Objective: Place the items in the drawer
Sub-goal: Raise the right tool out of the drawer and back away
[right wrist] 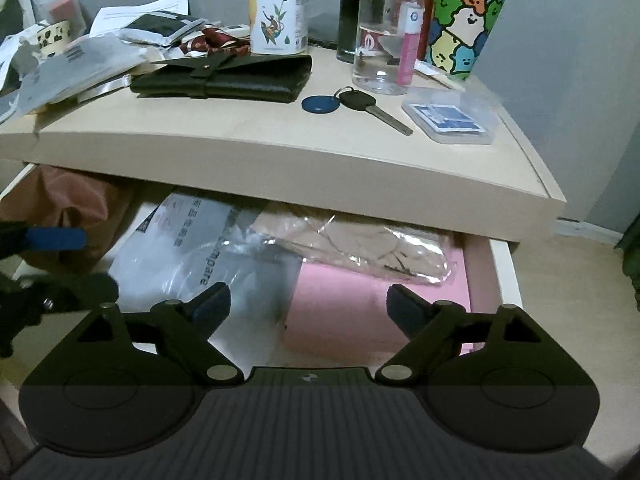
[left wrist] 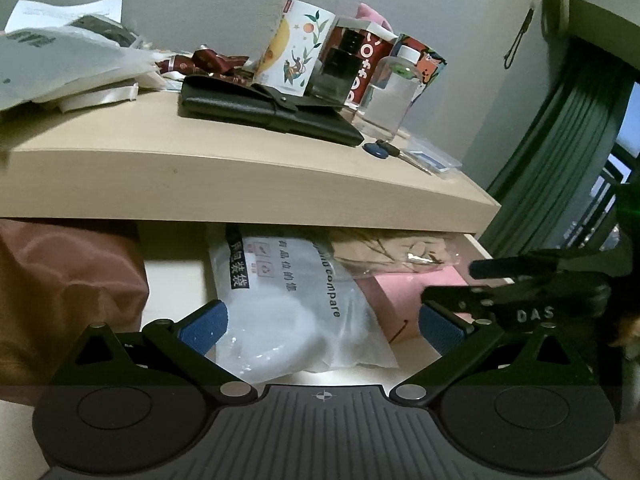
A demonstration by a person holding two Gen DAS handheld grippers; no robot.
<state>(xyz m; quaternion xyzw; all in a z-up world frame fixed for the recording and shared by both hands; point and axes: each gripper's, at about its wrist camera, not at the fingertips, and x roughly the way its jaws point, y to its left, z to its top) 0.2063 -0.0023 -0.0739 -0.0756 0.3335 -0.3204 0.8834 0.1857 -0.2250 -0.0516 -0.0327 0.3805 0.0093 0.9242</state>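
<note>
A pale wooden nightstand stands with its drawer pulled out beneath the top. Both grippers hang level in front of the drawer's opening, pointing into it, side by side.

The left gripper is spread wide and holds nothing; a white plastic bag in the drawer lies between and just beyond its blue pads. The right gripper is likewise spread wide and empty, above a pink box in the drawer, with a clear crinkled packet lying farther in. A brown bag fills the drawer's left end.

On the top, well beyond both grippers, lie a black wallet, a key with a blue tag, a clear card case, a clear bottle and a tall printed tin.
</note>
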